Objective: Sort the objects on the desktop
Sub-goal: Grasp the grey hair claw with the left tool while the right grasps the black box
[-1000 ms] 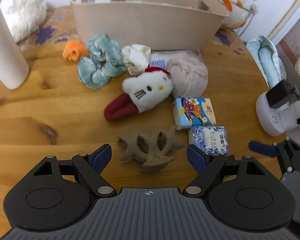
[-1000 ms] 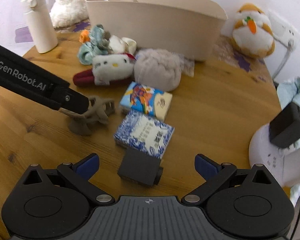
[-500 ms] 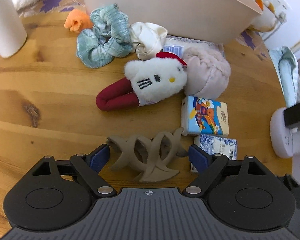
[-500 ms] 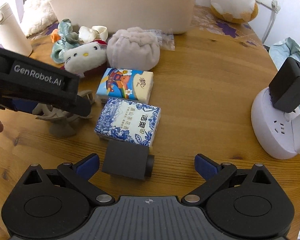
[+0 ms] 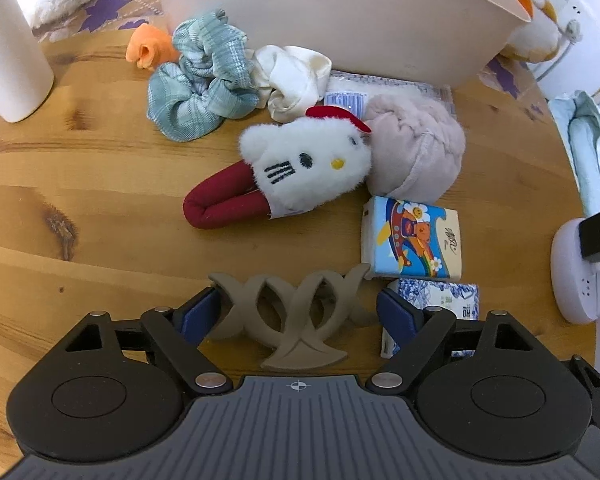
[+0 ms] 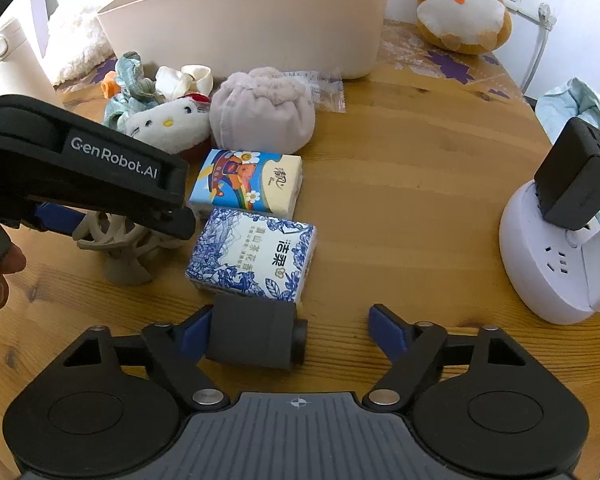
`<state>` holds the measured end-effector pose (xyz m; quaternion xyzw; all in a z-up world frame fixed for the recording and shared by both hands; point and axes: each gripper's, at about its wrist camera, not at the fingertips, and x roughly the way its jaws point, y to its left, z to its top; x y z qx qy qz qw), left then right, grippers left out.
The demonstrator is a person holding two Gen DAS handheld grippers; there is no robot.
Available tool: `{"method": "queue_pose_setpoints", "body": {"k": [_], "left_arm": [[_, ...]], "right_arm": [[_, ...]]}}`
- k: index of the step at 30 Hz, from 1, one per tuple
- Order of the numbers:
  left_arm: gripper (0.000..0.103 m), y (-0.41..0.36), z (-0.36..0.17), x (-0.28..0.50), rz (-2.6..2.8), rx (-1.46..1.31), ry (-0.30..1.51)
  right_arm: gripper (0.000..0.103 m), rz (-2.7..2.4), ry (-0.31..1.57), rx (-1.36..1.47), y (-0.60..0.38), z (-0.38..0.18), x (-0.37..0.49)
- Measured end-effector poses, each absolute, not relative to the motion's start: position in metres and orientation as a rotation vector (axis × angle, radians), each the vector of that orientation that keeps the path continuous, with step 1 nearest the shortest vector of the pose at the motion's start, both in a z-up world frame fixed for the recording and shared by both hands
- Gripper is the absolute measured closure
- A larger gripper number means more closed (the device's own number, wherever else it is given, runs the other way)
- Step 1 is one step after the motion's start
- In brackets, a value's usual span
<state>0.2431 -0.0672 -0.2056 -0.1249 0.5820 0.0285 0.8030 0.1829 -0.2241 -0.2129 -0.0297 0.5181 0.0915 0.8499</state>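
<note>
- Left gripper [image 5: 300, 310]: fingers spread wide, set either side of the taupe hair claw [image 5: 292, 320] at lower centre of the left wrist view. The left finger pad appears to touch the claw's end; the right pad stands clear of it. No grip made.
- Hair claw: rests on the wooden table [image 5: 80, 208], just below the cartoon tissue pack [image 5: 412, 238] and left of the blue-patterned tissue pack [image 5: 440, 308].
- Right gripper [image 6: 288, 328]: fingers wide, around the dark grey block [image 6: 256, 336] at lower centre of the right wrist view. The left pad sits against or just beside the block; the right pad is well apart. Nothing held.
- Beige bin [image 6: 252, 20]: upper centre of the right wrist view. Its interior is not visible from either camera, so what it already contains cannot be told.
- Unsorted items on the table: white cat plush [image 5: 304, 168] with red body, mauve fuzzy bundle [image 5: 416, 152], teal scrunchie [image 5: 200, 92], cream scrunchie [image 5: 296, 76], small orange item [image 5: 148, 48], a flat clear packet [image 6: 324, 84] by the bin's foot, both tissue packs, claw and block.
- Assessment: sorting looks to be at an early or middle stage. Most of the clutter lies outside the bin. Both grippers are positioned for a pick, neither has closed.
- Outstanding: close on claw and block, carry them to the bin, then clear the remaining soft items and packs.
</note>
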Motion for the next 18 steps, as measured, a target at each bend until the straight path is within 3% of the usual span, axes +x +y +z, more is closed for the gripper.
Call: {"method": "queue_pose_setpoints", "body": {"k": [6, 18], "left_arm": [[0.017, -0.058, -0.204, 0.235, 0.043, -0.275, 1.243], [0.018, -0.029, -0.201, 0.210, 0.026, -0.323, 1.254]], "right_arm": [[0.061, 0.181, 1.060, -0.058, -0.230, -0.209, 0.178], [0.061, 0.191, 1.056, 0.020, -0.235, -0.198, 0.172]]}}
